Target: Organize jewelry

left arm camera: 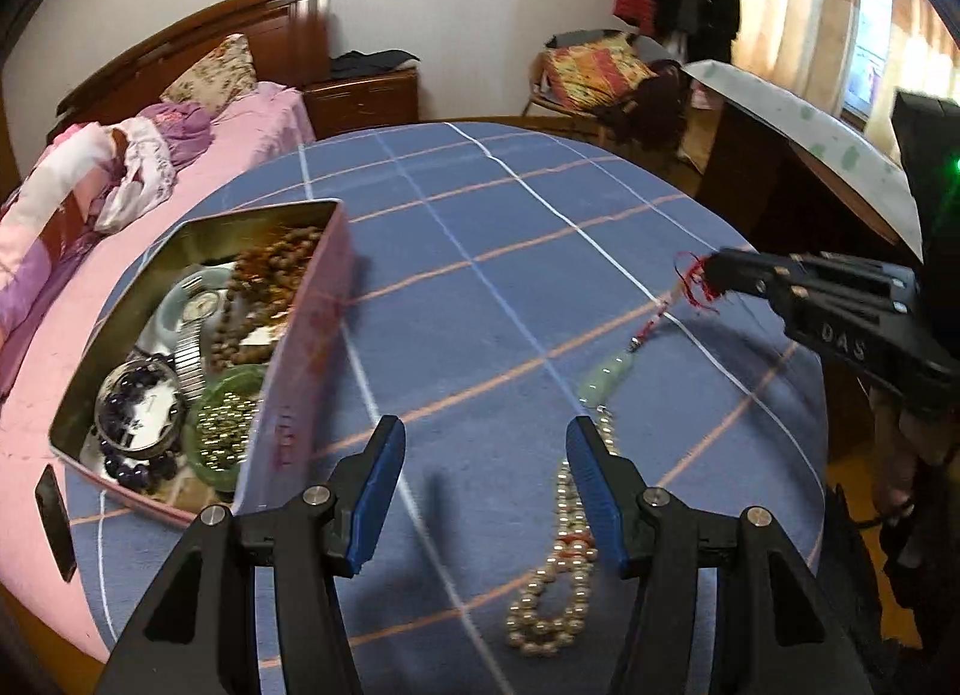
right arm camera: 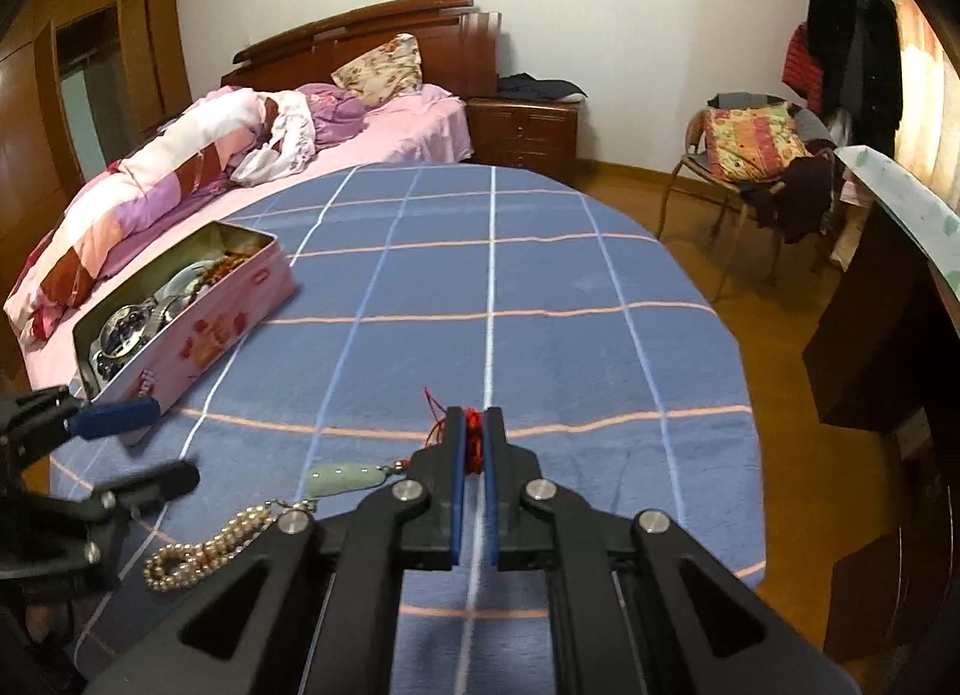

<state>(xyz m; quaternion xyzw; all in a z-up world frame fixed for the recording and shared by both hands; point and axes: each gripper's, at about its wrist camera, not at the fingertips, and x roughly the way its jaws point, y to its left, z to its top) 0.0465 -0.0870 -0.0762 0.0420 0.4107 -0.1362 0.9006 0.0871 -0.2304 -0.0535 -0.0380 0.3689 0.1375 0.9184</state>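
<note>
1. Left wrist view: the left gripper (left arm camera: pixel 483 491) stood wide open and held nothing, above the blue cloth (left arm camera: pixel 480 251).
2. The pearl strand (left arm camera: pixel 555 587) lay on the cloth at 5 o'clock, partly behind the right blue finger (left arm camera: pixel 594 491).
3. From the strand, the jade pendant (left arm camera: pixel 606 380) and red cord (left arm camera: pixel 654 323) ran toward 2 o'clock.
4. The right gripper (left arm camera: pixel 711 272) entered from 3 o'clock, jaws closed on the cord's red tassel (left arm camera: pixel 693 278).
5. The tin (left arm camera: pixel 300 371) sat open at 9 o'clock, holding brown beads (left arm camera: pixel 264 287), a watch (left arm camera: pixel 198 308), dark beads (left arm camera: pixel 129 395) and a green dish (left arm camera: pixel 225 425).
6. Right wrist view: the right gripper (right arm camera: pixel 474 437) was nearly shut, clamping the tassel (right arm camera: pixel 474 440) between its pads.
7. The pendant (right arm camera: pixel 348 478) lay on the cloth (right arm camera: pixel 540 275) at 9 o'clock of the fingertips; the strand (right arm camera: pixel 210 548) lay further toward 8 o'clock.
8. The left gripper (right arm camera: pixel 156 443) showed at 9 o'clock, spread open and empty.
9. The tin (right arm camera: pixel 210 329) sat at 10 o'clock, well apart from the pendant.
</note>
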